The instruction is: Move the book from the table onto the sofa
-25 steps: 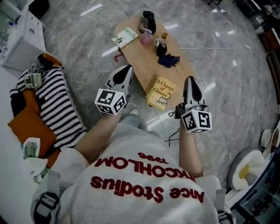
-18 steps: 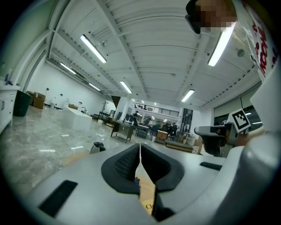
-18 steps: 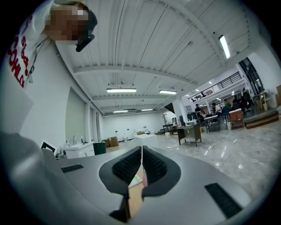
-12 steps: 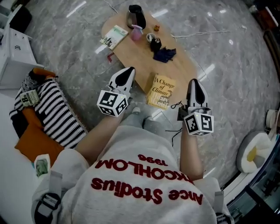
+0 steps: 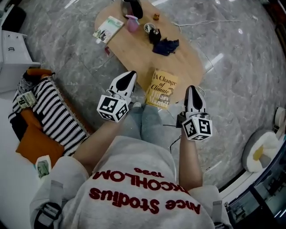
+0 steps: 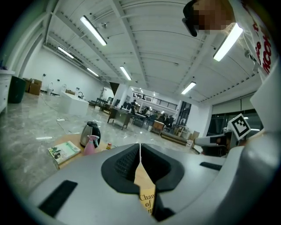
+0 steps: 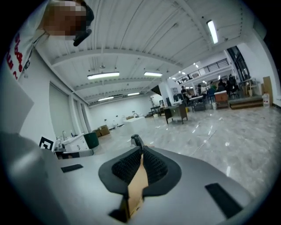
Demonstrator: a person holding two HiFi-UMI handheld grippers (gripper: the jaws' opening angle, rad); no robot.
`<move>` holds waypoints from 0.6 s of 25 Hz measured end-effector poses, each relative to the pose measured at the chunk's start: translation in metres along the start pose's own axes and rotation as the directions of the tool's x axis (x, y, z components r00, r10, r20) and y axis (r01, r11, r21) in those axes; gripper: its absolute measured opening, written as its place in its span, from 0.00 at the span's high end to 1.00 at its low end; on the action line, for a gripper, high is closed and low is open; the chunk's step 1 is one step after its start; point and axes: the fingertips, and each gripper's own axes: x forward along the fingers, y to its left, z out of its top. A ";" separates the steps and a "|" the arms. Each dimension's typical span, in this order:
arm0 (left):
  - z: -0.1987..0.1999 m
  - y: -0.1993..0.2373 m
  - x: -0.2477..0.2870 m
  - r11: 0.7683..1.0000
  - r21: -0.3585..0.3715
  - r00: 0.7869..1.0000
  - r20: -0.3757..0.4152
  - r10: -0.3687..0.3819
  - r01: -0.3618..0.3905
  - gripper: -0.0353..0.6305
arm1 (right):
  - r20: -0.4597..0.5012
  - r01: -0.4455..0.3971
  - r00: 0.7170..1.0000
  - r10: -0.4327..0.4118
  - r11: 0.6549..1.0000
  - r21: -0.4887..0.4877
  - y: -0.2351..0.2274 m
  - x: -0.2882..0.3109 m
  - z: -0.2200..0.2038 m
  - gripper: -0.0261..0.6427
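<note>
A grey marble floor [image 5: 232,89] is seen under everything, and in the two gripper views a large hall with white walls and long ceiling lamps is shown, with desks and people far off. At the left edge of the head view the white sofa [image 5: 9,174] is found, and on it one striped cushion [image 5: 53,114] and one orange cushion [image 5: 33,143] are laid side by side. Further right one oval wooden table [image 5: 134,56] is set on the floor. Two books are counted on it: a green book [image 5: 107,29] at the far left end and the yellow book [image 5: 161,88] at the near edge, lying flat. Between them, along the far edge, one kettle [image 5: 132,6], one pink spray bottle [image 5: 132,23], one small jar [image 5: 156,16] and one cup [image 5: 152,30] are grouped closely, and one dark blue cloth [image 5: 165,46] is spread just beside the cup. Two grippers are held over the person's lap. The left gripper [image 5: 129,75] is pointed at the table's near edge, just left of the yellow book, with its jaws pressed together and nothing between them. The right gripper [image 5: 191,89] is held just right of that book, its jaws likewise brought together on nothing. The yellow book is touched by neither gripper. One thin cable [image 5: 201,22] is trailed across the floor beyond the table's right end.
</note>
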 end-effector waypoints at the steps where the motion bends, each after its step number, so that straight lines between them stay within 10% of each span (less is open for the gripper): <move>1: -0.009 0.000 0.005 1.000 -0.017 1.000 0.003 -0.006 0.006 0.91 | -0.038 -0.013 0.999 0.014 1.000 0.027 -0.007 0.007 -0.015 0.91; 8: -0.100 0.006 0.044 0.995 -0.104 0.992 -0.124 -0.027 0.014 0.91 | -0.283 -0.013 0.958 0.051 0.991 0.134 -0.051 0.050 -0.130 0.89; 11: -0.149 0.009 0.059 0.988 -0.155 0.974 -0.219 -0.048 0.014 0.90 | -0.395 -0.023 0.911 0.120 0.970 0.242 -0.060 0.064 -0.185 0.68; 15: -0.217 0.012 0.082 0.966 -0.258 0.927 -0.363 -0.096 -0.001 0.63 | -0.533 -0.004 0.830 0.162 0.959 0.284 -0.076 0.079 -0.252 0.56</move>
